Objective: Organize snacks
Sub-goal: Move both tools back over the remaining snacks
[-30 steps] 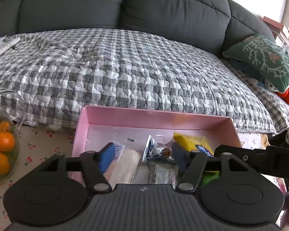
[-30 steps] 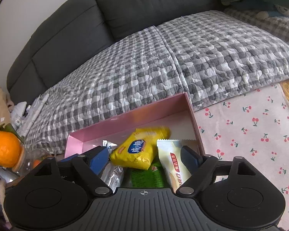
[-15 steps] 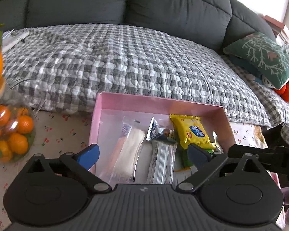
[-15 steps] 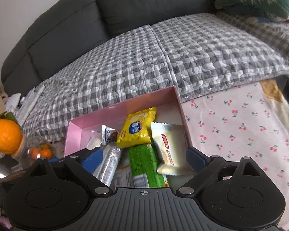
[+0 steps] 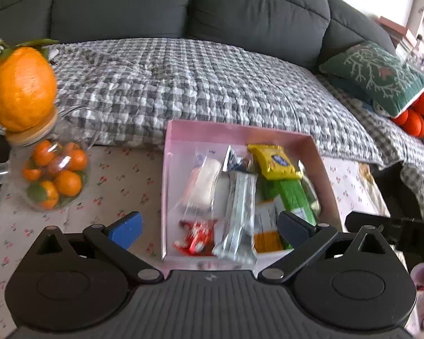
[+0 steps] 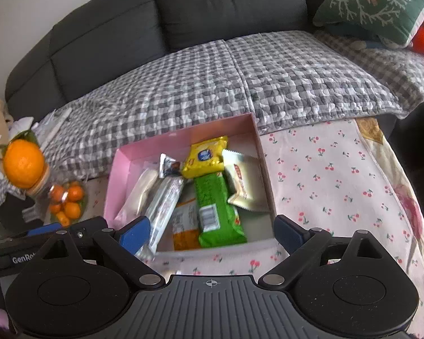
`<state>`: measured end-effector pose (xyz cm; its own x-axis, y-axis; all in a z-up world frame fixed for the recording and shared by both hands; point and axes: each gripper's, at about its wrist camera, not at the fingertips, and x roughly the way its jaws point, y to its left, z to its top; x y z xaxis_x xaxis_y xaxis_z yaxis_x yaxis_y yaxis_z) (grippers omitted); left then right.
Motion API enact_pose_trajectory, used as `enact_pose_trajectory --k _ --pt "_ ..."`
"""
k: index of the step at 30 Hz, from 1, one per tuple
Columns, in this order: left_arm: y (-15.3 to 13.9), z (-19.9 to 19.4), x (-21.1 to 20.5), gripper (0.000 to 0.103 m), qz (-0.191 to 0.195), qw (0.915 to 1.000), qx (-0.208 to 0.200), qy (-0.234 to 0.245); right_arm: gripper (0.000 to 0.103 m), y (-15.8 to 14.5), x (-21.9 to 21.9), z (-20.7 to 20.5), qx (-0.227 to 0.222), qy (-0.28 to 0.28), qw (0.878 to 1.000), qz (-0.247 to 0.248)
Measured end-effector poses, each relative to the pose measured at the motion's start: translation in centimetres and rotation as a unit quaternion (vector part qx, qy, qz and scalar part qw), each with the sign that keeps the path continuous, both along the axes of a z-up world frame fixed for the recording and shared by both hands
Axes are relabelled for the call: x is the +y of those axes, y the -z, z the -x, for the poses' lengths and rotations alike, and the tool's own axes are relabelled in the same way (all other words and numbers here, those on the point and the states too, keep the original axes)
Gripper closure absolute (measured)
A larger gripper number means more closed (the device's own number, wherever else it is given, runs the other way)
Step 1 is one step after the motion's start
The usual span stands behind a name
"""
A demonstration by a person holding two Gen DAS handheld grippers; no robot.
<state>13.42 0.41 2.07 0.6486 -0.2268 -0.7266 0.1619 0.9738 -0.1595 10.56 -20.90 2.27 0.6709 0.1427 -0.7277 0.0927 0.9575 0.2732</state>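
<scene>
A dark grey sofa under a checked quilt (image 5: 200,84) runs along the far edge of a desk (image 6: 325,175) dressed in a cherry-print cloth. Against that far edge, toward the desk's left half, sits a pink box (image 5: 240,130) packed with snacks: a yellow packet (image 6: 206,156) at the back, a green wafer pack (image 6: 216,209) down the middle, a cream bar (image 6: 241,180) leaning on the right wall, a silver bar (image 6: 166,197) and a clear-wrapped white bun (image 5: 205,182) to the left, and a small red sweet (image 5: 196,237) at the near wall. The left claw (image 5: 209,227) and the right claw (image 6: 210,233) both hang above the near side of the box; their jaws have just been opening, stand wide and hold nothing. The sorting looks essentially done. The risks I see are small: the silver bar overhangs the near wall and could slide out if nudged, and a glass jar of mandarins (image 5: 53,175), with a large orange (image 5: 21,84) perched on top, stands near the desk's left edge where a swinging left claw could topple it.
</scene>
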Motion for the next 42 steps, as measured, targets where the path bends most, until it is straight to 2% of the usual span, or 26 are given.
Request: enact_pose_trajectory --k 7,12,19,22,26,32,38,42 --pt "0.3 3.1 1.2 0.001 -0.04 0.9992 -0.009 -0.003 0.007 -0.7 1.6 3.0 -0.009 -0.012 0.999 0.034" --pt "0.8 5.1 2.0 0.001 -0.056 0.9984 -0.012 -0.003 0.007 -0.3 2.7 4.6 -0.01 -0.024 0.999 0.032" --pt "2.2 7.3 2.6 0.001 -0.071 0.9973 -0.017 0.003 0.006 2.0 3.4 6.4 -0.017 -0.034 0.999 0.038" --pt "3.1 7.7 3.3 0.001 -0.073 0.9973 -0.006 0.005 0.006 3.3 3.4 6.9 -0.002 -0.045 0.997 0.068" --pt "4.3 8.2 4.3 0.001 -0.076 0.9971 -0.006 0.006 0.006 4.6 3.2 7.6 -0.012 -0.07 0.992 0.103" --pt "6.0 9.5 5.4 0.001 -0.119 0.9918 -0.025 0.041 0.006 6.5 2.9 9.3 -0.033 -0.122 0.98 0.152" --pt "7.4 10.5 6.0 0.001 -0.112 0.9908 -0.009 0.074 0.006 7.8 3.5 10.8 -0.038 -0.163 0.974 0.156" --pt "8.3 11.4 6.0 0.001 -0.097 0.9896 0.017 0.105 0.006 8.4 4.2 11.8 -0.036 -0.19 0.97 0.145"
